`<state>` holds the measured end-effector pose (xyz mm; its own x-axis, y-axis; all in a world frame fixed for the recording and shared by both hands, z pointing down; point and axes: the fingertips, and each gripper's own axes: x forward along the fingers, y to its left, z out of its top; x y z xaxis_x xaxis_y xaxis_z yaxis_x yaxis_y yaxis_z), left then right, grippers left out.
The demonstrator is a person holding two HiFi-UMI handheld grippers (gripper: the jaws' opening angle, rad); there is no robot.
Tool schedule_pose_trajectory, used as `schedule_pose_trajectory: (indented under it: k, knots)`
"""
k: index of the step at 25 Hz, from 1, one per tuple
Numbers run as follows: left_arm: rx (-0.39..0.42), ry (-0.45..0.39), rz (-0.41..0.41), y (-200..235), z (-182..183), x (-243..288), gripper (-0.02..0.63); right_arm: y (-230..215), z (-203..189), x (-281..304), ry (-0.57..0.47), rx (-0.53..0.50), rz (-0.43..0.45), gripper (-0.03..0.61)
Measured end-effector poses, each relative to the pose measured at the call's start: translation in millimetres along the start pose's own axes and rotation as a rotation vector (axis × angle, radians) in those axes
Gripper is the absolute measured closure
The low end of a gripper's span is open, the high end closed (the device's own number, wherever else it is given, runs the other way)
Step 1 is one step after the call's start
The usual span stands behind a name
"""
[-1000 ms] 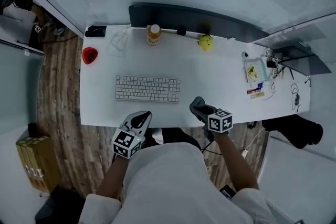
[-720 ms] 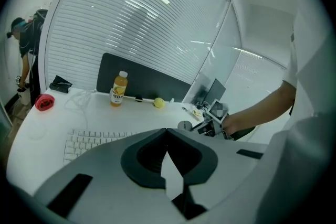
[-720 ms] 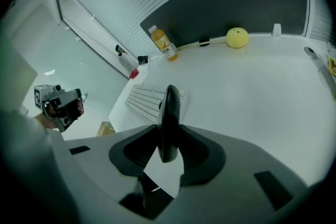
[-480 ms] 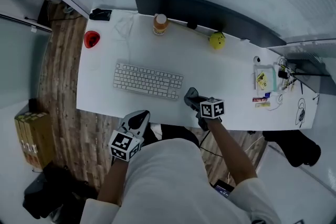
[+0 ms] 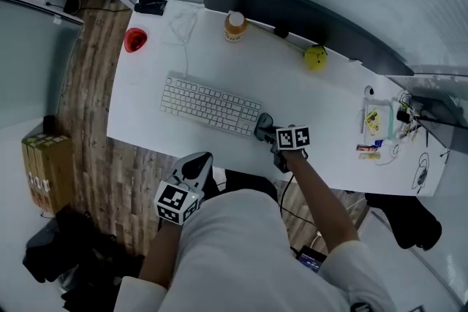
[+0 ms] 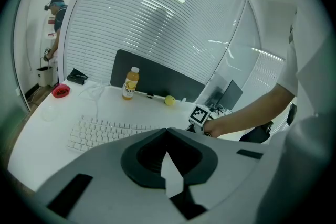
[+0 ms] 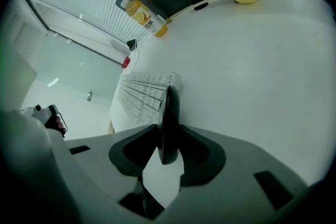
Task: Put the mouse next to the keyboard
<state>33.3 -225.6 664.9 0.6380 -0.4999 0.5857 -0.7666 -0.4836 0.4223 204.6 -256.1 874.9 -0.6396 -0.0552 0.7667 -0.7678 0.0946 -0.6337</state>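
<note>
Right gripper (image 7: 167, 132) fingers clamp the slim black mouse (image 7: 171, 105) edge-on; left gripper (image 6: 168, 130) fingers closed, empty.

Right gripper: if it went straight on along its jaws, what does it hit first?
Most likely the right end of the white keyboard, dead ahead of the right gripper. The flat black mouse clamped in its jaws sticks out front, so it would touch first. Gap unclear.
</note>
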Motion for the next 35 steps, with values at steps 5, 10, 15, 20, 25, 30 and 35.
schedule_pose_trajectory:
  k: [5, 10, 15, 20, 25, 30, 35]
  knots:
    - [-0.016, 0.005, 0.025, -0.4, -5.2, -1.4, 0.595, -4.2, 11.7, 0.4, -0.005, 0.034, -0.006, 0.434]
    - [-0.012, 0.008, 0.028, -4.7, -6.6, 0.2, 0.595, -9.3, 15.9, -0.1, -0.025, 0.034, -0.052, 0.42]
    - [-0.007, 0.014, 0.035, -9.6, -8.2, -1.1, 0.595, -12.5, 12.2, -2.6, -0.023, -0.039, -0.121, 0.334]
    - [0.015, 0.021, 0.034, -18.9, -9.9, -2.7, 0.595, -19.2, 5.7, -11.5, -0.007, -0.104, -0.182, 0.305]
    - [0.041, 0.01, 0.046, -20.3, -6.6, -7.5, 0.596, -16.0, 4.1, -25.6, -0.044, -0.156, -0.187, 0.305]
    - [0.058, -0.016, 0.079, -17.5, -1.5, -14.6, 0.595, -2.3, 8.4, -41.4, -0.114, -0.267, -0.154, 0.305]
    - [0.063, -0.047, 0.113, -16.8, 2.5, -24.0, 0.595, 11.1, 8.8, -64.1, -0.172, -0.334, -0.125, 0.362]
